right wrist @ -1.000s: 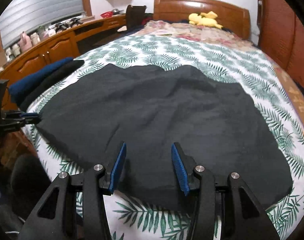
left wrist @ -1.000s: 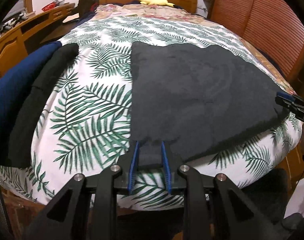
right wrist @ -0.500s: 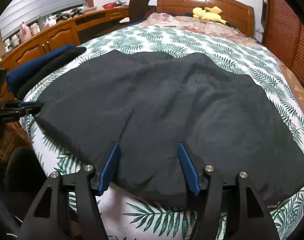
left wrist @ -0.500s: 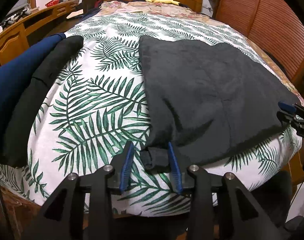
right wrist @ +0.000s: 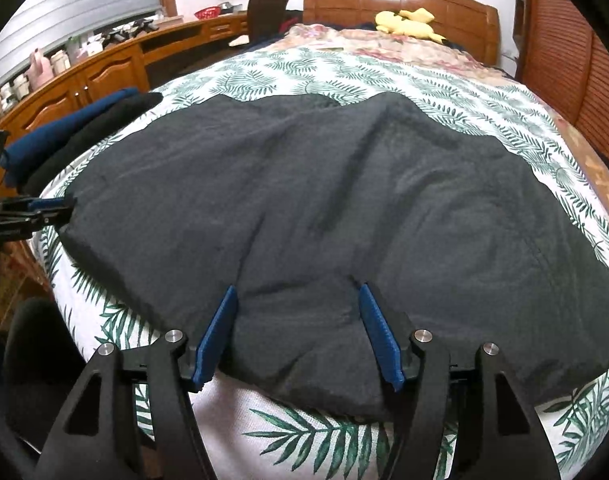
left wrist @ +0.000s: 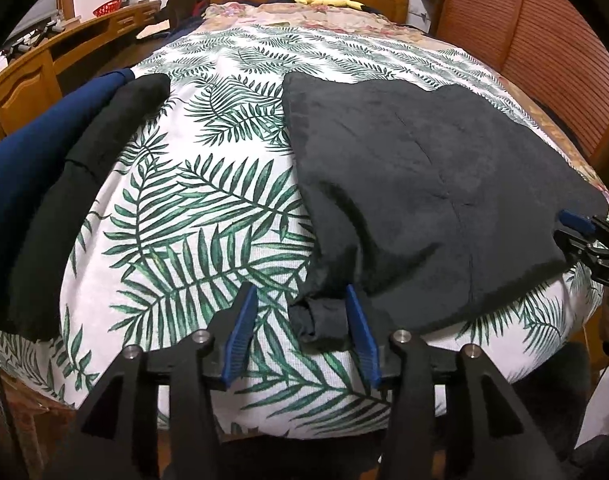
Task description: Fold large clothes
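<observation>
left wrist view: left tongs opening, right tongs parted, over dark garment hem.

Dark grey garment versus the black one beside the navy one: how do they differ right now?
The dark grey garment is spread wide across the middle of the bed; the black garment lies narrow along the bed's edge. The grey one sits alone with both grippers at its near hem; the black one lies against a navy garment. Both are dark and lie flat.

My tongs' pads are blue, the garment is charcoal, and the bedspread is white with green fern leaves.
</observation>
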A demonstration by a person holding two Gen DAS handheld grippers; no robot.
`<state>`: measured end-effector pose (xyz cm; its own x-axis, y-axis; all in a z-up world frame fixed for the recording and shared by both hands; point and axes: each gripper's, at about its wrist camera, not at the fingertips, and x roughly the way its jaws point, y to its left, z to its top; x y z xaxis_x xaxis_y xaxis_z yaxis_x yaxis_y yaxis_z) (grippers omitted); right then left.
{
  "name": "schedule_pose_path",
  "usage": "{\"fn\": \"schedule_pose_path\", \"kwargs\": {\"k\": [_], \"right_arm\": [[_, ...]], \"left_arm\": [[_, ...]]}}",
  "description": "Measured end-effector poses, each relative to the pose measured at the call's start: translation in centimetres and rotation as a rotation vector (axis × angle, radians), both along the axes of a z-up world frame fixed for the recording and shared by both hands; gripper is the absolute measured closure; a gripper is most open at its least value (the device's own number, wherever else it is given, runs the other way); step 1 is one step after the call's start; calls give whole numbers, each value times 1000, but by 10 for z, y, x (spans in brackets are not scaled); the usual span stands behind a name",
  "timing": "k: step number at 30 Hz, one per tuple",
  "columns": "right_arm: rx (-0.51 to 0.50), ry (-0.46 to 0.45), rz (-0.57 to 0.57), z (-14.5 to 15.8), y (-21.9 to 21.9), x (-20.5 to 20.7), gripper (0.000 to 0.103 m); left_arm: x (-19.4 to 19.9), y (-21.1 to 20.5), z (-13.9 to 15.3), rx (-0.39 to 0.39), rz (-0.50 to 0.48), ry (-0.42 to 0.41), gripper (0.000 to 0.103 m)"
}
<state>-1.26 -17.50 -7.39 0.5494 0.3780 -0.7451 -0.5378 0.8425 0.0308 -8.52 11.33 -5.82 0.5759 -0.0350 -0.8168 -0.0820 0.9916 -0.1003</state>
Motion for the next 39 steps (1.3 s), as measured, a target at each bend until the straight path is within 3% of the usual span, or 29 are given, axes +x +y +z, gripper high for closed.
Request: {"fn": "schedule_pose_path", "kwargs": {"k": [8, 14, 16, 17, 20, 31, 39], "right_arm": [[17, -6, 3, -2, -4, -1, 38], [23, -14, 4, -3, -5, -2, 38], [25, -16, 4, -4, -5, -3, 38], [25, -17, 3, -4, -5, -3, 38], [28, -22, 3, -4, -5, -4, 38], [42, -21, 17, -4, -9, -3, 38], [113, 8, 31, 13, -41, -6, 38]], "left_arm": [[-19, 1, 7, -102, 18, -8, 57], [-21, -5, 5, -113, 20, -24, 59], [-20, -5, 5, -111, 26, -31, 66], [-20, -6, 5, -106, 29, -33, 76], [-18, -9, 6, -103, 12, -35, 91], [-8, -46, 97, -103, -74, -256, 100], [32, -123, 154, -49, -226, -377, 102]]}}
